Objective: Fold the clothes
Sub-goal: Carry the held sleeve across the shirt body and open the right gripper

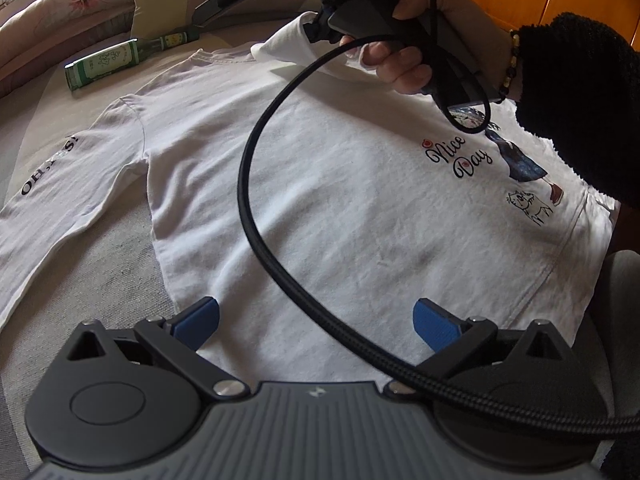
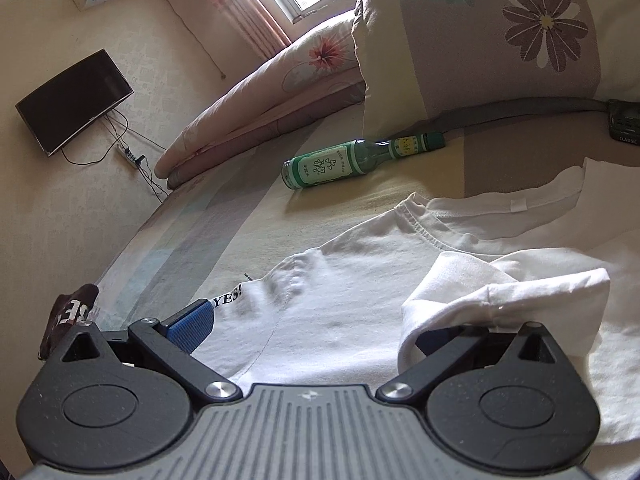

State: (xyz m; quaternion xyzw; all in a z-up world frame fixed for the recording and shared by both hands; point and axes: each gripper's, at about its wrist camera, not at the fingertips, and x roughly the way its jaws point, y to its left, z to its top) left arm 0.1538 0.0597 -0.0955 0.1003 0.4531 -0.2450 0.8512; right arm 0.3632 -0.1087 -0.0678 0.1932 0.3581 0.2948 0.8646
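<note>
We saw the white long-sleeved T-shirt (image 1: 320,184) lying print-up on the bed (image 2: 224,220), one sleeve (image 2: 504,300) draped over the right gripper (image 2: 320,320) — its fingers spread, clamping nothing. The left gripper (image 1: 316,320) hovered above the hem, fingers apart too. A green bottle (image 2: 340,162) lay near the collar.

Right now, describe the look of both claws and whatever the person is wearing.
Left claw: black linkage arms, blue ribbed pads, a grey ridged body and a braided black cable. Right claw has the same build. The hand shows a fuzzy black sleeve and a beaded bracelet.
</note>
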